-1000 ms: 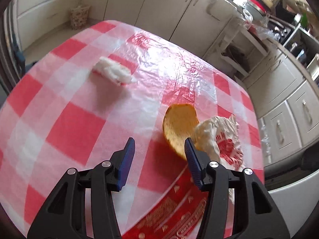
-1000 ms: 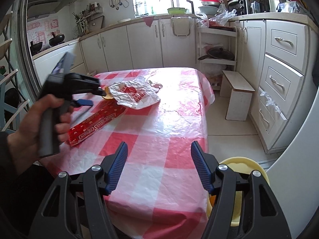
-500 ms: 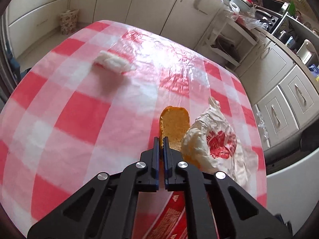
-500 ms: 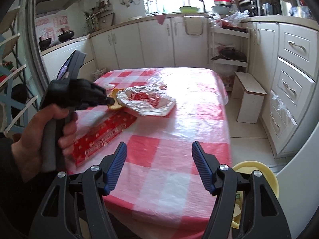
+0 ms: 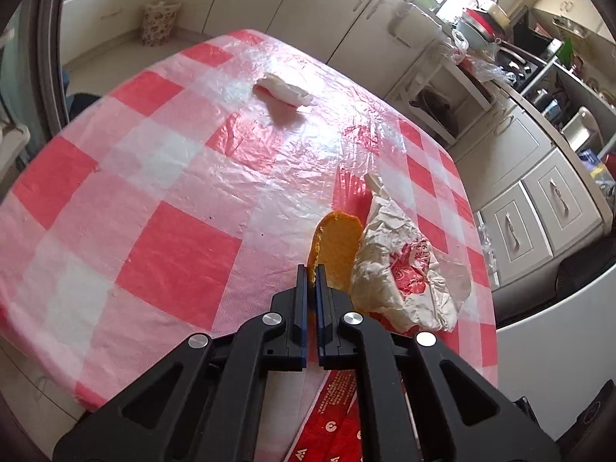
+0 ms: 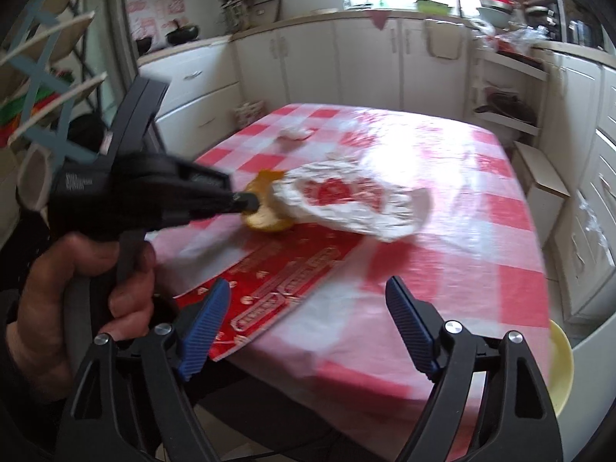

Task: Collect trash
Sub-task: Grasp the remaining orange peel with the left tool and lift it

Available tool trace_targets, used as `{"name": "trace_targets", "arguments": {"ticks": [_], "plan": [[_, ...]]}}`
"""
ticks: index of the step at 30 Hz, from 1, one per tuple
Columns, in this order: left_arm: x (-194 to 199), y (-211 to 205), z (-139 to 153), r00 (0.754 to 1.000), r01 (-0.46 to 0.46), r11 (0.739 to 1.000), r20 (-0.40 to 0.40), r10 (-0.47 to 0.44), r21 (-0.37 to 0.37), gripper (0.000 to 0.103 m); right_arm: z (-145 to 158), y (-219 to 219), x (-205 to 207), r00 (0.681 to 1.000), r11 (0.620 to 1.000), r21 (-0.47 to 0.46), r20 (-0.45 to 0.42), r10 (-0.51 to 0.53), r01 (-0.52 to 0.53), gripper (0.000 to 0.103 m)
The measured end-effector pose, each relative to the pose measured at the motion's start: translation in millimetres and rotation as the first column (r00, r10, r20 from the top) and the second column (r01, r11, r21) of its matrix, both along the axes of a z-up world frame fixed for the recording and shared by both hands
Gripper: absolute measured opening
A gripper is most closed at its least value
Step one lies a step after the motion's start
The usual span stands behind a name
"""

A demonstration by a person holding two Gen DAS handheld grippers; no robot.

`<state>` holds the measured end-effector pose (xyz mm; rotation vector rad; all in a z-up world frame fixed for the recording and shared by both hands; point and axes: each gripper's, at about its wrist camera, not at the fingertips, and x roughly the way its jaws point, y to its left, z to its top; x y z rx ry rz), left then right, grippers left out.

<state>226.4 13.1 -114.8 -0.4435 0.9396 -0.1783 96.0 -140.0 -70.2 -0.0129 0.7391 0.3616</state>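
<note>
A: Where does the left gripper [image 5: 312, 269] stand?
B: Its fingers are pinched together on the near rim of the orange peel [image 5: 338, 250], which lies on the table [image 5: 173, 208] touching the crumpled white bag [image 5: 400, 269].

A: And the right gripper [image 6: 308, 308]?
B: Its fingers have just been opening and stand wide with nothing between them, above the table's near edge by the red wrapper [image 6: 285, 281].

A: Other trash? Free room?
B: A white tissue wad [image 5: 285, 90] lies well apart toward the far edge; bare cloth spreads between. A yellow bin [image 6: 560, 362] shows beyond the table's near right corner.
</note>
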Motion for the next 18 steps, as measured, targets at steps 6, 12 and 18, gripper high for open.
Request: {"name": "trace_targets", "arguments": {"ticks": [6,12,18], "plan": [[-4.5,5.6,13.4,0.999,0.035,0.998,0.025,-0.036,0.053,0.003,-8.8,28.6,4.3,0.999,0.999,-0.027,-0.017,0.036,-0.036,0.083],[-2.1,28.6,12.8,0.999,0.035,0.998,0.011,-0.035,0.053,0.003,-15.2,40.6,7.7,0.996,0.996,-0.013,-0.039,0.084,-0.084,0.084],[-2.3,41.8,8.3,0.998,0.061,0.997,0.001,-0.061,0.057,0.003,-21.0,65.2,-18.5,0.970,0.947,-0.230,0.035,0.240,-0.226,0.086]]}}
